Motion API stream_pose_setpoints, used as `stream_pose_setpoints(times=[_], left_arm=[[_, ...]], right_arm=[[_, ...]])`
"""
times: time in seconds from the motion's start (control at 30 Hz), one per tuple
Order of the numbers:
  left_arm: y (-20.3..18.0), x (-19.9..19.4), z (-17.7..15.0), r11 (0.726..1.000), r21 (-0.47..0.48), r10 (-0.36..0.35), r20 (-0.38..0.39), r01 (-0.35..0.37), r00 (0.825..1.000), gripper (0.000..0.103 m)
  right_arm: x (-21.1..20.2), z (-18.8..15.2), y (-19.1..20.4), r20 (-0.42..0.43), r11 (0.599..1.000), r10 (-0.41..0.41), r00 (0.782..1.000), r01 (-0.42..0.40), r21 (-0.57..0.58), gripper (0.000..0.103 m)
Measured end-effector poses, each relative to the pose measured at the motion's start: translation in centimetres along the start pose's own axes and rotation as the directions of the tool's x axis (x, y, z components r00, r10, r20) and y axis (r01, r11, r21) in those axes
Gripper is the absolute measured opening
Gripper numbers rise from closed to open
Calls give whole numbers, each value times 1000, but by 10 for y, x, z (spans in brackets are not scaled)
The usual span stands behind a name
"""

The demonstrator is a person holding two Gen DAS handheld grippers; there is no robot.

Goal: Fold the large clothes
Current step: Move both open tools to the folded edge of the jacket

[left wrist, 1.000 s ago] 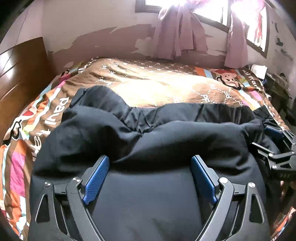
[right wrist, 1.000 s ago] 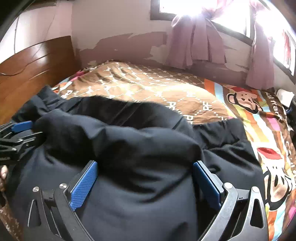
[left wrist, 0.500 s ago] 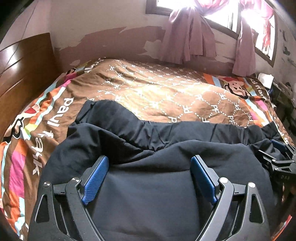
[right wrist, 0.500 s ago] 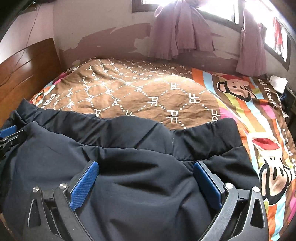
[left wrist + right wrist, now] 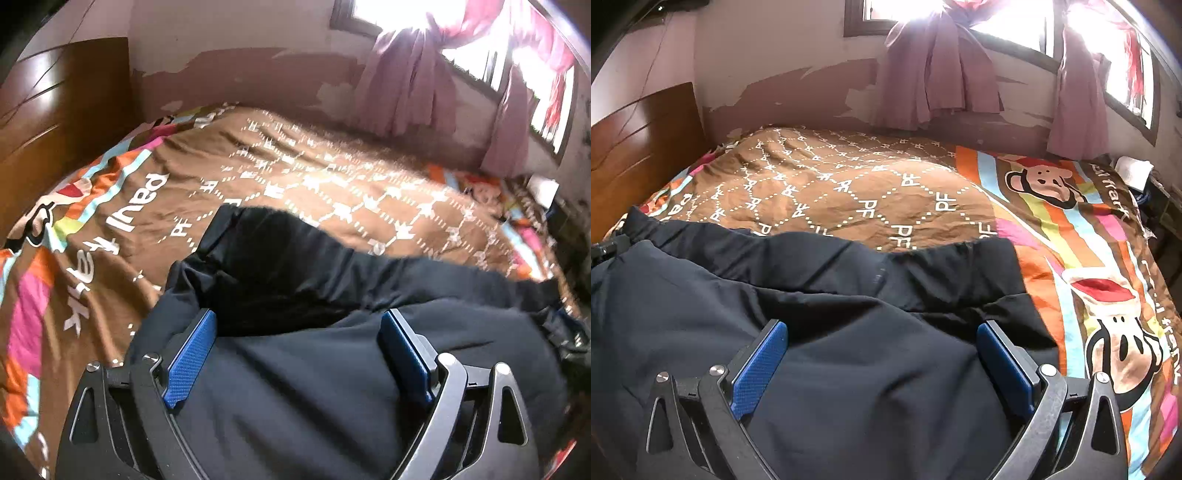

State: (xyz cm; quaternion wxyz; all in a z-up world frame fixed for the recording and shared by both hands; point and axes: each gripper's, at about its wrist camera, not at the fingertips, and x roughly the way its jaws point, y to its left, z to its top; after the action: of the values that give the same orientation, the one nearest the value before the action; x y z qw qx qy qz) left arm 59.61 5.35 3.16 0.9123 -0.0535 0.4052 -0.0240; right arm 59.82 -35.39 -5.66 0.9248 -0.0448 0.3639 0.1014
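A large black garment (image 5: 295, 387) lies across the near part of the bed; it also fills the lower half of the right wrist view (image 5: 849, 350). Its far layer with a gathered edge lies flat on the bedspread, and a nearer layer is folded over it. My left gripper (image 5: 297, 354) is open, its blue pads wide apart over the left part of the cloth. My right gripper (image 5: 882, 362) is open over the right part. Neither pinches cloth. The right gripper's tip shows at the right edge of the left wrist view (image 5: 569, 332).
The bed has a brown patterned bedspread (image 5: 849, 192) with a striped cartoon-monkey border (image 5: 1108, 295). A wooden headboard (image 5: 55, 118) stands at the left. A peeling wall and pink curtains (image 5: 934, 74) stand behind the bed. Clutter sits at the far right.
Both grippers have drawn back toward me and lifted. The bunched fold of black cloth has dropped and flattened, and more bedspread shows beyond it. The left view has swung left.
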Motion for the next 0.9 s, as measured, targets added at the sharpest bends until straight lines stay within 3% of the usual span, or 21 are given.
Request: stream_pose_setpoints(times=[0.2,0.43,0.9], left_arm=[[2,10,-10,1000,-9,4,-30,-4,1000,87],[1,8,-16,1000,-4,4,-6,-4,1000,88],[1,2,-23,1000,3,-15,8,15,1000,89]], right_arm=[[9,-4,-12,-25,999,-1,1000,1,32,103],[20,-14,-21,-40,996,18,999,-15,86,103],[9,-26,-28,19,990,46,999,-48,133,103]])
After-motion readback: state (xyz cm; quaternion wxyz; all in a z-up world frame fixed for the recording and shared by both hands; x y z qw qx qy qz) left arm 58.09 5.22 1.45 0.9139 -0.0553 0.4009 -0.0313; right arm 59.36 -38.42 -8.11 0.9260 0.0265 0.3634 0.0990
